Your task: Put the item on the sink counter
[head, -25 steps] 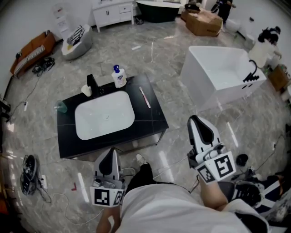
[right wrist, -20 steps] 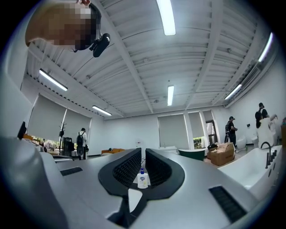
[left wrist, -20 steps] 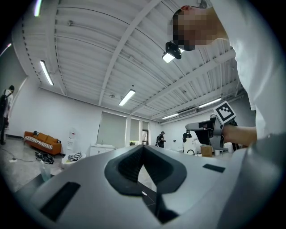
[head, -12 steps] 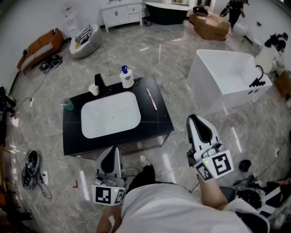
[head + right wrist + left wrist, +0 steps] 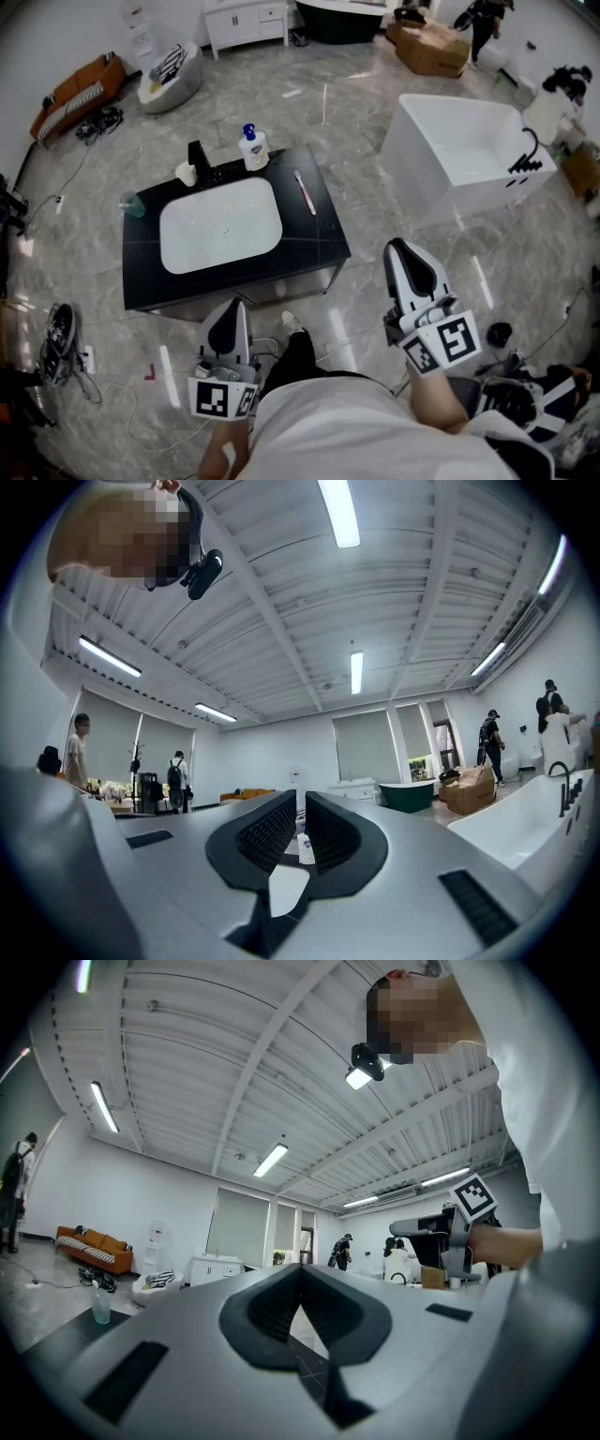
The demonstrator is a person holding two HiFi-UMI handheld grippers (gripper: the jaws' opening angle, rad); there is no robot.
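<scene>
Setting: a grey marble floor [image 5: 356,84] with a black sink counter [image 5: 323,242] standing free in the middle of it; a white bathtub [image 5: 417,183] stands well apart to the counter's right.
Sink counter: a white basin [image 5: 220,225] is set into the top, with a black faucet [image 5: 198,159] at the far edge.
Items on the counter: a white soap bottle [image 5: 250,148] with a blue pump stands upright just right of the faucet; a small pale cup [image 5: 186,173] stands just left of it; a pink toothbrush [image 5: 303,193] lies flat on the bare strip right of the basin; a translucent green cup [image 5: 132,204] stands at the far left corner.
Task's thing: which of these is meant cannot be told; all four rest on the counter and neither tool carries anything.
Left gripper [image 5: 229,309]: held low at the counter's near edge, pointing towards it; its jaws meet at the tips with nothing between them.
Right gripper [image 5: 404,246]: held above the floor to the right of the counter, clear of it; its jaws stand nearly together, parted by a thin slit, and grip nothing.
Person: a white shirt [image 5: 356,431] fills the near edge of the head view, with both tools held out in front of it.
</scene>
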